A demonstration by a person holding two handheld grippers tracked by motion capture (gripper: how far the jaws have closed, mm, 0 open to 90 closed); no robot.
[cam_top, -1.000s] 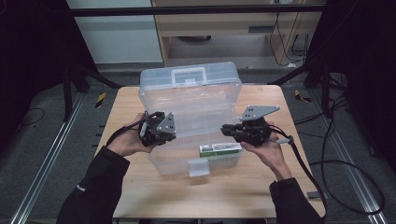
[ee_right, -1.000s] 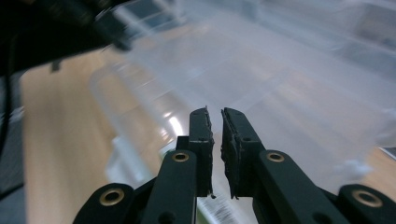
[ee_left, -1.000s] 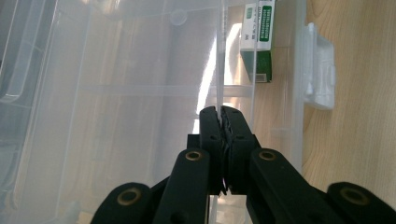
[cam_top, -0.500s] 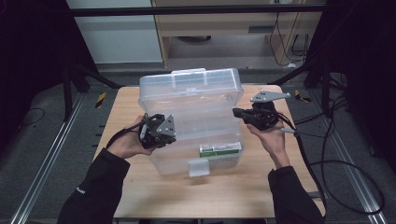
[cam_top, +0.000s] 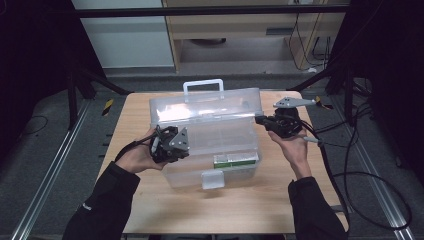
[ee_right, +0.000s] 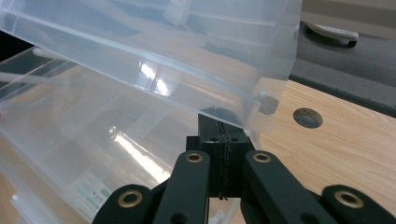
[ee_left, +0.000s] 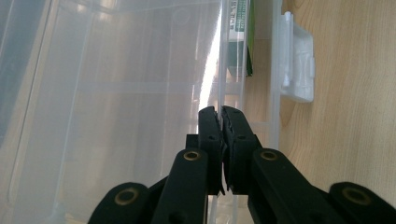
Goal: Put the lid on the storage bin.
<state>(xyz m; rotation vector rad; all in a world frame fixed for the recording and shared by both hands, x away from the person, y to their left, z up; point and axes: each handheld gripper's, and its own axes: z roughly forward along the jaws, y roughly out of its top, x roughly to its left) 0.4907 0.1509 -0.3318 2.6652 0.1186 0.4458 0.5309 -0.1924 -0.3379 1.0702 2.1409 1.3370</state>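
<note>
Two grippers work on one clear plastic storage box (cam_top: 210,150) that sits mid-counter, its white latch (cam_top: 212,179) facing the counter's near edge. Inside, toward the near right of the box, we see a green-and-white carton (cam_top: 235,159). Our left gripper (cam_top: 170,145) is at the box's left wall, and in the left gripper view its jaws are clamped on the thin rim of that wall (ee_left: 219,100). Farther back, our right gripper (cam_top: 274,123) meets the right end of the raised lid (cam_top: 205,107); its jaws are pressed together on the lid's lower edge (ee_right: 219,114). A white handle (cam_top: 203,87) stands toward the counter's (cam_top: 150,210) far edge.
</note>
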